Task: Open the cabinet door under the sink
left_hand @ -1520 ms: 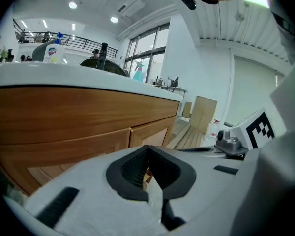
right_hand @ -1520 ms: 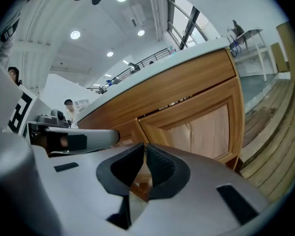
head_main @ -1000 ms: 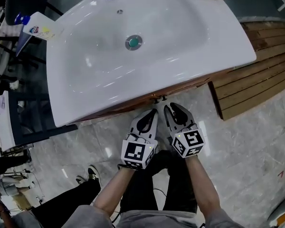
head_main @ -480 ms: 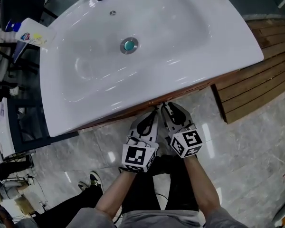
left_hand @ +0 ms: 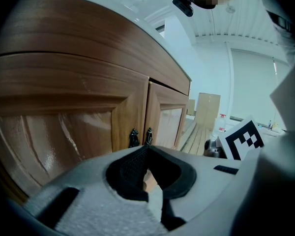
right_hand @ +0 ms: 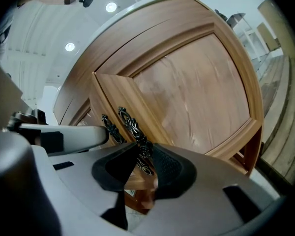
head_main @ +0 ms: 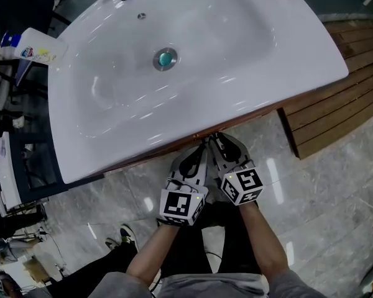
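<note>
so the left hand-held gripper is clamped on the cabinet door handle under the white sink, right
No, it is the right hand-held gripper that is clamped on the cabinet door handle under the white sink; the right gripper view shows it. The left hand-held gripper holds nothing.

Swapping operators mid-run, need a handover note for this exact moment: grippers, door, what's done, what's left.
Right gripper: shut on the right door handle.
Left gripper: shut, empty, tips just short of the left door handle.
Both are at the centre seam of the cabinet, under the sink.
Done: handle gripped.
Left: pull the right door open; it is not swung out yet.
</note>
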Demonstrator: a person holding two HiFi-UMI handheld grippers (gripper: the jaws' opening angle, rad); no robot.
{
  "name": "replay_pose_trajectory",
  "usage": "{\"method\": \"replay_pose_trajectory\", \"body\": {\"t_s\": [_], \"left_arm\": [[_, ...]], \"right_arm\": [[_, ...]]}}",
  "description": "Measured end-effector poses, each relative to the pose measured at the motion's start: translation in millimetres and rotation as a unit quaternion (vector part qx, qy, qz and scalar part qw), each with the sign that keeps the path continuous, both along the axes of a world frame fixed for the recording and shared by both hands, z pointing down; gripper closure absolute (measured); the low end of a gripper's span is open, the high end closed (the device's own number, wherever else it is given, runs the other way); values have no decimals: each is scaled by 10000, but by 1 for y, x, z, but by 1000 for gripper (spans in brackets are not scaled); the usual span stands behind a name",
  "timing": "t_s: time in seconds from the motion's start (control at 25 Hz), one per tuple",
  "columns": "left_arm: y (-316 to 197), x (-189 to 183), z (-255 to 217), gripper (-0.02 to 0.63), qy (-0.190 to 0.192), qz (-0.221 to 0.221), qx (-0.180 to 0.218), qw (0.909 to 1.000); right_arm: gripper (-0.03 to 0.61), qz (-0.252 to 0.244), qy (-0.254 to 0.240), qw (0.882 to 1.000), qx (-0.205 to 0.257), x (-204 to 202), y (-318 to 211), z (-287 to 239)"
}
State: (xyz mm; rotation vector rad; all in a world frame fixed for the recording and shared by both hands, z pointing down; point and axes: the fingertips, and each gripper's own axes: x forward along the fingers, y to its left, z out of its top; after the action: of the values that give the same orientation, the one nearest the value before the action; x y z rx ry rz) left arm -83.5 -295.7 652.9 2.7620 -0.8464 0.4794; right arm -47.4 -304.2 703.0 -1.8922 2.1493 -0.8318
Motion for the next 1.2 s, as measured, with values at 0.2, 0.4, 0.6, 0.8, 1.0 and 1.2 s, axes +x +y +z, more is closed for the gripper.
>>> {"method": "replay_pose_trajectory", "body": {"t_s": [0.2,0.4,0.6,0.8,1.0,1.2], "left_arm": [[-1,-2,0,606,0,-10,-26,10000],[1,-3,-2,606,-2,-48,-94,9999],[6,-7,-9,606,-3,-36,-213,9998],[11,-13,-11,606,-44,-52,-426,9991],[21,-15,-13,606,-89,-65,-513,9986],[34,-15,-11,606,-100,-264,-522,9982]], "right_arm": [[492,84,56,9999,21,-1,0,0],[495,83,78,9999,-49,0,1,0],[497,30,75,9999,-116,0,4,-1],[497,15,28,9998,-211,-1,13,-3],[497,-120,49,9994,-319,1,21,-3],[497,-374,68,9989,-285,1,29,-3]]}}
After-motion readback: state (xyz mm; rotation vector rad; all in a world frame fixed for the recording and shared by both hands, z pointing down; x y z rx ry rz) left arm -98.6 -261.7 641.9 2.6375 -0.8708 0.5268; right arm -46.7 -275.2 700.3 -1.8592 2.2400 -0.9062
